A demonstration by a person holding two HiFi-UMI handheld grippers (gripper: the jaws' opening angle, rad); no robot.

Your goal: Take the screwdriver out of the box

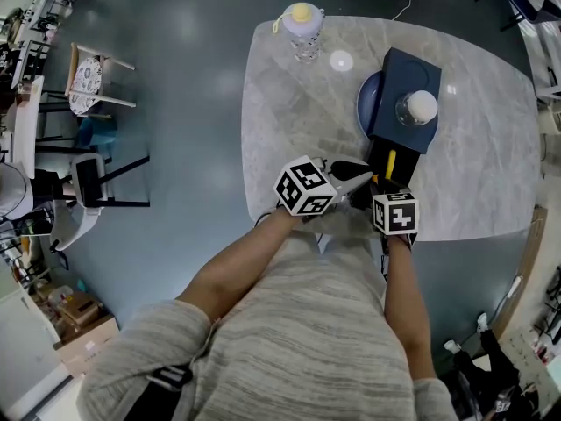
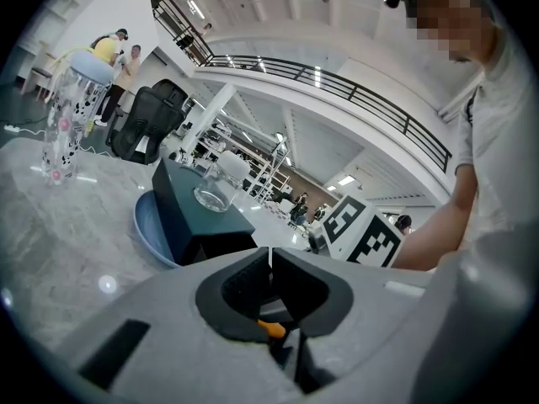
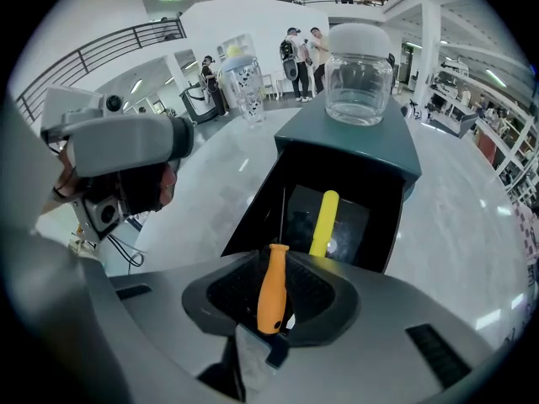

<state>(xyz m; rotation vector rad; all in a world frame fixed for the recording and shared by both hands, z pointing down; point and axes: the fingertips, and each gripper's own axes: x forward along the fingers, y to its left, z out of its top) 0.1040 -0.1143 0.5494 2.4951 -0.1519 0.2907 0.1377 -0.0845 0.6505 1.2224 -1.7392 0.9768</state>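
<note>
Marble-topped table (image 1: 289, 86), seen from above, with the person standing at its near edge. A dark teal box (image 1: 405, 67) lies on the table, partly over a blue plate (image 1: 365, 103), with its open end facing the person.

The left gripper (image 2: 269, 259) is held just beside that open end. Its jaws are pressed together with nothing between them. The right gripper (image 3: 282, 257) is tilted down toward the opening, its jaws pinching the orange-handled screwdriver (image 3: 272, 295) by the handle. The thin shaft points into the dark mouth of the box; whether its tip is inside the box cannot be told.

A clear bottle (image 1: 303, 30) with a yellow cap stands at the far side of the table, well apart from the box. A glass jar (image 1: 417, 107) with a white lid stands upright on top of the box. A yellow-handled screwdriver (image 3: 324, 221) lies inside the box, near its open end.
</note>
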